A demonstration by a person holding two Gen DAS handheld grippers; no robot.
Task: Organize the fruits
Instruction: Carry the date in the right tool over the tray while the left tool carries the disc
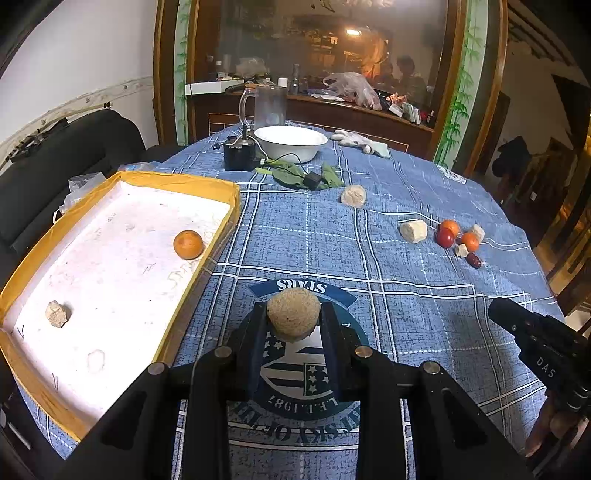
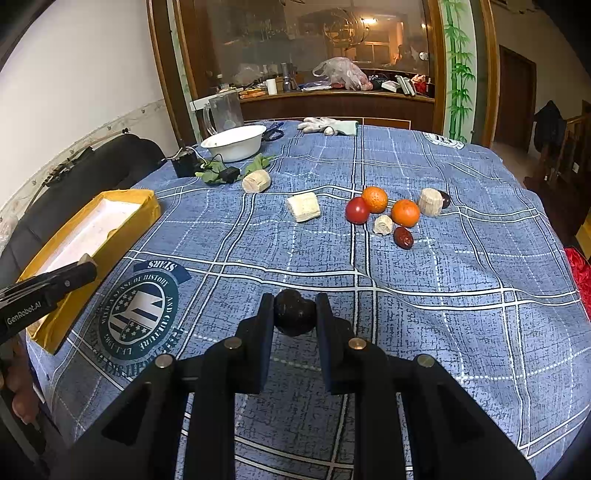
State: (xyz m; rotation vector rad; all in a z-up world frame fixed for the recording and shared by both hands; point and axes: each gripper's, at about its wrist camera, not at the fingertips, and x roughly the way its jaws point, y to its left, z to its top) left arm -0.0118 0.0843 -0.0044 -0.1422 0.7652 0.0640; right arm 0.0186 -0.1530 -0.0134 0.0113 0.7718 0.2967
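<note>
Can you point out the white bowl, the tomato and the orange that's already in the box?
White bowl [image 2: 236, 146], right wrist view, on its outer wall.
Tomato [image 2: 357, 210], right wrist view, its middle.
Orange in box [image 1: 188, 244], left wrist view, its middle.

White bowl [image 1: 290, 142], glass mug [image 1: 266, 107], gloves [image 1: 356, 140]

Tray [image 1: 207, 184] left on table, orange [image 1: 188, 244] inside; fruit cluster [image 2: 388, 214] right

Both views are fairly dim and evenly lit, with soft, faint shadows on the blue cloth [image 2: 406, 295]. A warm lamp [image 1: 353, 32] glows through the hazy glass panel [image 1: 314, 55] at the top of the frame. Fisheye bending curves the edges, the corners go black, and the far background is soft.
</note>
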